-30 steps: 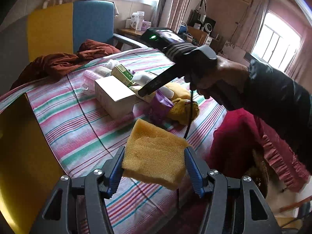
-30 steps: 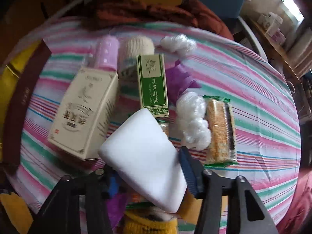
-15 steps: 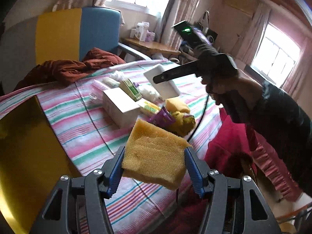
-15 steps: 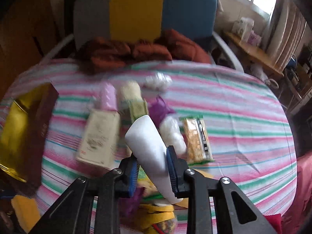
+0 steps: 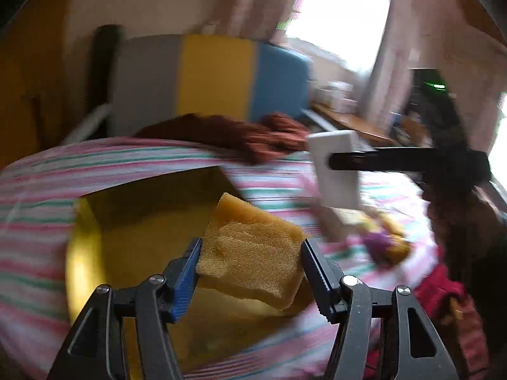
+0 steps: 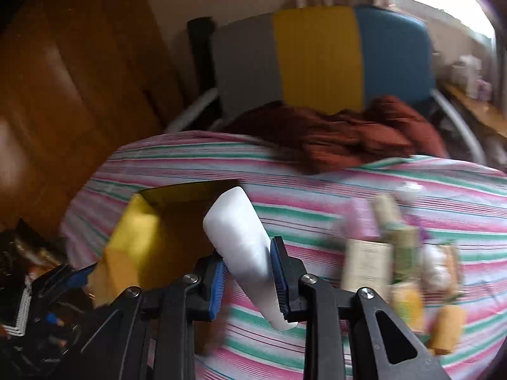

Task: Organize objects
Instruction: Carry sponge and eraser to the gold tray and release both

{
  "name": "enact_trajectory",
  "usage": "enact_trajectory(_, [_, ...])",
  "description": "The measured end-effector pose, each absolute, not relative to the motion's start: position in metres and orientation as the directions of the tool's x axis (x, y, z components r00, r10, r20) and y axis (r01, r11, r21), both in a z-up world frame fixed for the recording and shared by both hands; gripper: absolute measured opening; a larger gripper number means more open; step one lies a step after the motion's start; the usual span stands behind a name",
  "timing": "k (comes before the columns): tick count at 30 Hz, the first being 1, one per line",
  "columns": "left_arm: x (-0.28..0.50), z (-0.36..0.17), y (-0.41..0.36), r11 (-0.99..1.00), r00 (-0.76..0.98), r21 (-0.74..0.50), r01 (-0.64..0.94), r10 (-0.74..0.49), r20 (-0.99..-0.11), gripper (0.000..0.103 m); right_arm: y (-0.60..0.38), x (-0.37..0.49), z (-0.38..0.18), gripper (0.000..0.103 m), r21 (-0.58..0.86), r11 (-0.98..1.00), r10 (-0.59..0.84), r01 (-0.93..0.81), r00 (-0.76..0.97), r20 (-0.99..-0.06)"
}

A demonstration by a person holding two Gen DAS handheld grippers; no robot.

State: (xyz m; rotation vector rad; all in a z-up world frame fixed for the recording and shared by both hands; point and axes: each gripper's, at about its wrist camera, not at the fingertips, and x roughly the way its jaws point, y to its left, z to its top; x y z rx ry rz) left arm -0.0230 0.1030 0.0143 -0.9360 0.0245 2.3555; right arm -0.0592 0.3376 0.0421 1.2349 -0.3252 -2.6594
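Left wrist: left gripper (image 5: 250, 274) clamps yellow sponge (image 5: 252, 253); right gripper (image 6: 248, 277) squeezes white sponge (image 6: 244, 243).

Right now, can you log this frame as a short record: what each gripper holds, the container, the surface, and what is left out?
left gripper: jaws opening, yellow sponge between them, above the box
right gripper: shut on white sponge
container: open yellow box
surface: striped cloth
left out: blurred pile of small items
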Motion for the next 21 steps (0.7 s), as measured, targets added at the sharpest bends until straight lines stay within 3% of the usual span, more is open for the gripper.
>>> enact_trajectory(3, [-0.035, 0.003, 0.067, -0.894, -0.636, -0.161, -0.418, 0.414, -0.651, 0.066, 0.294, -0.087, 0.039, 0.03, 0.321, -0.94, -0.323, 0.118, -0.614, -0.721])
enact_trajectory(4, [-0.036, 0.0, 0.057, -0.908, -0.645, -0.159, -0.387, 0.389, -0.658, 0.07, 0.28, -0.096, 0.038, 0.032, 0.344, -0.929, -0.352, 0.134, -0.608, -0.712])
enact_trajectory(6, [-0.039, -0.008, 0.039, -0.934, -0.657, -0.158, -0.319, 0.339, -0.673, 0.086, 0.261, -0.108, 0.035, 0.051, 0.367, -0.92, -0.371, 0.137, -0.6, -0.708])
enact_trajectory(7, [-0.038, -0.011, 0.031, -0.943, -0.663, -0.159, -0.291, 0.319, -0.678, 0.094, 0.251, -0.113, 0.033, 0.053, 0.38, -0.914, -0.383, 0.138, -0.597, -0.704])
enact_trajectory(13, [-0.028, -0.019, 0.006, -0.967, -0.692, -0.135, -0.214, 0.248, -0.678, 0.097, 0.223, -0.096, 0.026, 0.057, 0.368, -0.914, -0.396, 0.173, -0.588, -0.706])
enact_trajectory(21, [-0.017, 0.003, 0.002, -0.985, -0.777, -0.083, -0.151, 0.17, -0.606, 0.103, 0.213, -0.054, 0.019, 0.06, 0.171, -0.974, -0.225, 0.147, -0.667, -0.71])
